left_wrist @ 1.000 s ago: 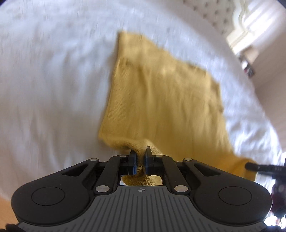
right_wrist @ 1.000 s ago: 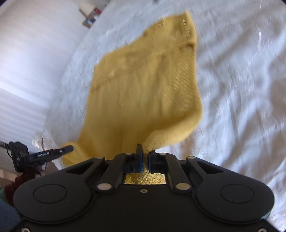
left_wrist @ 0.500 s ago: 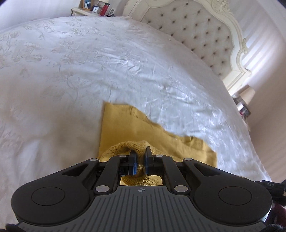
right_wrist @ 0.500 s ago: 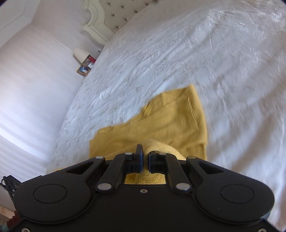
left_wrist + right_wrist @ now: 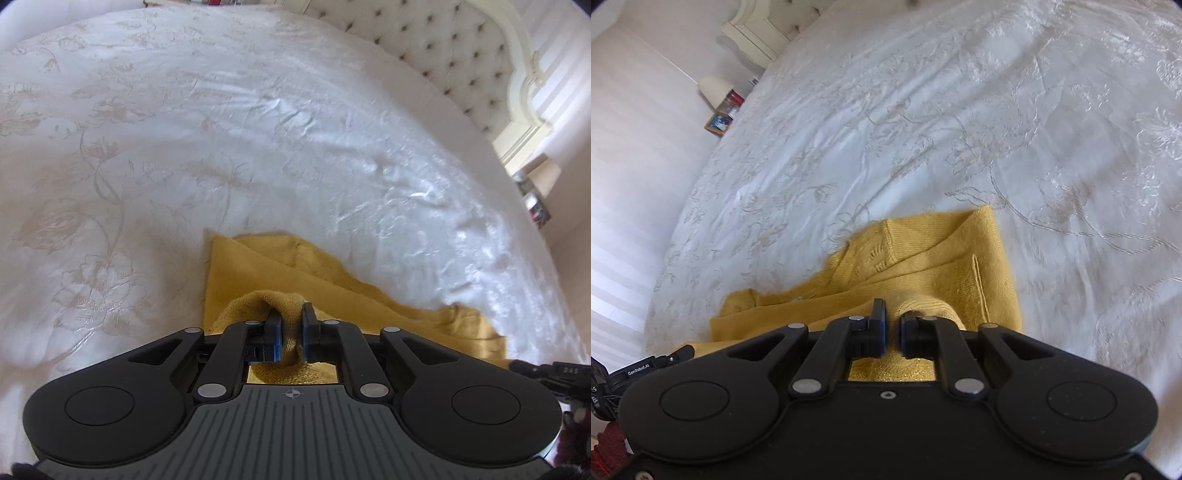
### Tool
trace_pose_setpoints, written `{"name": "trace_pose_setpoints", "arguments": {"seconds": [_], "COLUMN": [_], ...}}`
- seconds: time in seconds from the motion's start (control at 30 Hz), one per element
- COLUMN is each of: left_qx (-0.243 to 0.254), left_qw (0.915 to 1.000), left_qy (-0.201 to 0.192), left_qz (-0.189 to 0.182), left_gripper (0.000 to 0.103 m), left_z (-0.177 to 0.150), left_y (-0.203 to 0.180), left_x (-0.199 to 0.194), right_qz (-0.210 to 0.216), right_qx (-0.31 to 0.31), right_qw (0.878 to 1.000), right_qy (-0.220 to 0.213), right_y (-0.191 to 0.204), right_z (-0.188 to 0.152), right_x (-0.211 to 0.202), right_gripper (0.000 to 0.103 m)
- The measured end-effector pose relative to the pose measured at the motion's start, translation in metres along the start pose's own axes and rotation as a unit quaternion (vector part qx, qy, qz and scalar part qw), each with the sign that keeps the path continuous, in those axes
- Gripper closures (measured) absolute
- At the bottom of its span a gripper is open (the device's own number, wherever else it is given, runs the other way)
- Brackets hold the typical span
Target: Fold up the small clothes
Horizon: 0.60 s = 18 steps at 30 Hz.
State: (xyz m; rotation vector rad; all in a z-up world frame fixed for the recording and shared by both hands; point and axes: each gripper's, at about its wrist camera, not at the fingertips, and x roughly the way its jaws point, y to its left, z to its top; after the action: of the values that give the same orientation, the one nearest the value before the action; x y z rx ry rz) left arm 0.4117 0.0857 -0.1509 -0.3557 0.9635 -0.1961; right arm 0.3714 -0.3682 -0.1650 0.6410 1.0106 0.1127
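Here I look down on a bed whose white bedspread [image 5: 229, 140] carries a pale embroidered flower pattern, creased in places. A cream tufted headboard [image 5: 454, 48] stands at the far end, with striped wallpaper beyond. Beside the bed, a lamp [image 5: 714, 88] and a framed picture [image 5: 718, 122] sit on a nightstand. The mustard knit garment [image 5: 942, 254] lies folded on the spread near me. My left gripper [image 5: 290, 334] pinches a fold of it; my right gripper [image 5: 893, 325] has just been easing apart, knit bunched between its jaws. Its neighbour's arm reads "GenRobot.AI".
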Motion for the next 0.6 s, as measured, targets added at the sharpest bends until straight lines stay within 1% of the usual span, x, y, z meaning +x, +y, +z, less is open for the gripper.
{"name": "trace_pose_setpoints", "arguments": {"seconds": [0.03,0.07,0.1,0.13,0.17,0.23,0.27,0.3,0.33,0.37,0.4,0.43,0.53,0.6], "left_qx": [-0.003,-0.008,-0.014,-0.016,-0.009,0.02,0.04,0.056,0.071,0.089,0.103,0.118,0.145,0.156], "left_qw": [0.9999,0.9998,0.9995,0.9993,0.9992,0.9989,0.9979,0.9967,0.9955,0.9938,0.9923,0.9906,0.9869,0.985], "left_qy": [0.007,0.017,0.028,0.033,0.029,0.006,-0.001,-0.004,-0.005,-0.006,-0.005,-0.004,0.007,0.026], "left_qz": [0.006,0.007,0.005,0.012,0.026,0.042,0.051,0.059,0.062,0.067,0.068,0.07,0.071,0.069], "left_gripper": [0.081,0.062,0.05,0.023,0.01,0.01,0.009,0.008,0.005,0.005,0.005,0.005,0.005,0.005], "left_z": [0.001,0.003,0.004,0.006,0.006,0.006,0.006,0.004,0.002,-0.002,-0.006,-0.012,-0.031,-0.046], "left_y": [0.002,0.006,0.01,0.012,0.011,0.006,0.001,-0.004,-0.008,-0.014,-0.018,-0.023,-0.035,-0.042], "left_x": [0.006,0.013,0.019,0.021,0.02,0.01,0.004,-0.001,-0.006,-0.01,-0.015,-0.018,-0.024,-0.019], "right_qz": [-0.004,-0.008,-0.013,-0.014,-0.014,-0.018,-0.024,-0.035,-0.048,-0.059,-0.065,-0.068,-0.089,-0.102], "right_qx": [0.001,0.003,0.003,0.002,-0.002,-0.018,-0.03,-0.045,-0.061,-0.077,-0.095,-0.11,-0.166,-0.196], "right_qw": [1.0,1.0,1.0,1.0,1.0,0.999,0.998,0.997,0.995,0.994,0.992,0.99,0.981,0.975], "right_qy": [0.006,0.009,0.009,0.005,-0.003,-0.03,-0.043,-0.052,-0.056,-0.057,-0.056,-0.055,-0.043,-0.032], "right_y": [-0.001,-0.003,-0.004,-0.005,-0.004,-0.001,0.002,0.005,0.01,0.014,0.018,0.022,0.038,0.047], "right_z": [0.001,0.002,0.003,0.003,0.002,0.001,0.0,-0.001,-0.003,-0.005,-0.009,-0.014,-0.033,-0.047], "right_x": [0.004,0.006,0.007,0.006,0.003,-0.008,-0.014,-0.02,-0.024,-0.026,-0.028,-0.029,-0.026,-0.02], "right_gripper": [0.083,0.082,0.075,0.059,0.052,0.028,0.026,0.026,0.023,0.019,0.011,0.008,0.007,0.007]}}
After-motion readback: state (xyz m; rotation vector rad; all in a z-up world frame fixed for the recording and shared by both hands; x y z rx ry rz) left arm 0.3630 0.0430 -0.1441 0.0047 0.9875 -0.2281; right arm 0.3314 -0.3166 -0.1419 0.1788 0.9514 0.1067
